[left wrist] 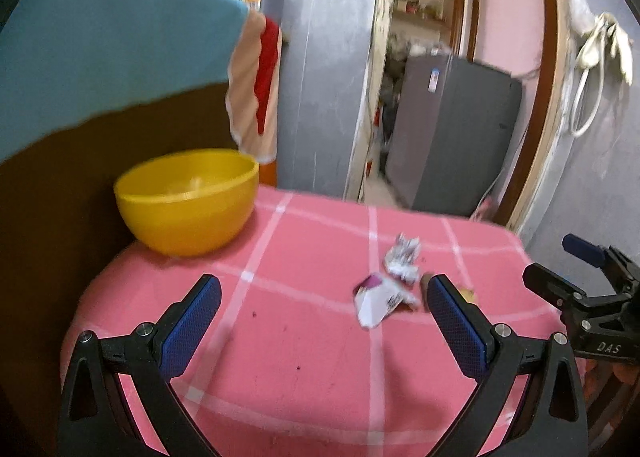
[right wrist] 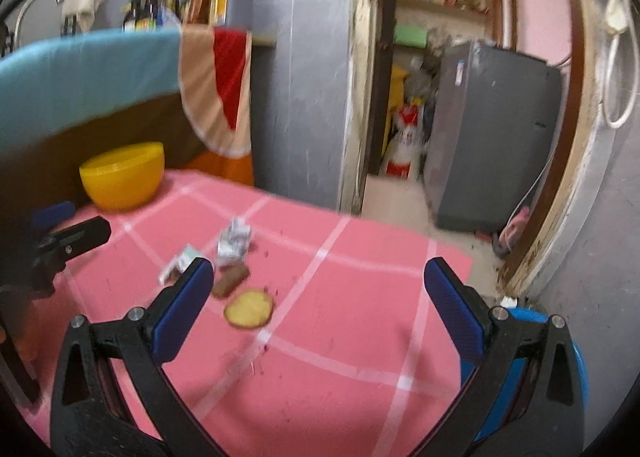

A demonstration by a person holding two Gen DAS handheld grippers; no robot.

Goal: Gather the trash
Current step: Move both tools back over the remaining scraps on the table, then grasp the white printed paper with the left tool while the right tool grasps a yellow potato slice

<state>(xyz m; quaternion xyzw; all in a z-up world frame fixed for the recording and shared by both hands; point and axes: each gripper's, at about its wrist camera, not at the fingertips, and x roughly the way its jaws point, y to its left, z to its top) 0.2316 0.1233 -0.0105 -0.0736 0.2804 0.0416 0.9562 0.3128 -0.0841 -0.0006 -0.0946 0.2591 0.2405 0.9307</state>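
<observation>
Both of my claws hang over the pink cloth with white grid lines (left wrist: pixel 304 337) that covers the table, and both are spread wide with nothing between the blue pads. My left gripper (left wrist: pixel 324 321) looks across the cloth at the round yellow plastic bowl (left wrist: pixel 188 201), which stands at the far left corner against a dark brown panel; through this camera I can see pale bits lying inside the bowl, too blurred to name. Just ahead of its right finger lie the crumpled silver foil wrapper (left wrist: pixel 402 259) and, nearer, the folded white paper scrap with a purple patch (left wrist: pixel 380 299), touching one another. My right gripper (right wrist: pixel 320 293) shows what the left camera mostly hides behind that finger: a brown oblong piece (right wrist: pixel 231 281) and a flat round yellowish slice with a dark rim (right wrist: pixel 249 309), lying close together nearer to me than the foil. The brown piece has its long axis running from near left to far right, its far end pointing toward the foil. The white scrap is half covered by my right claw's left finger here. A grey refrigerator (right wrist: pixel 492 133) stands beyond the doorway.
</observation>
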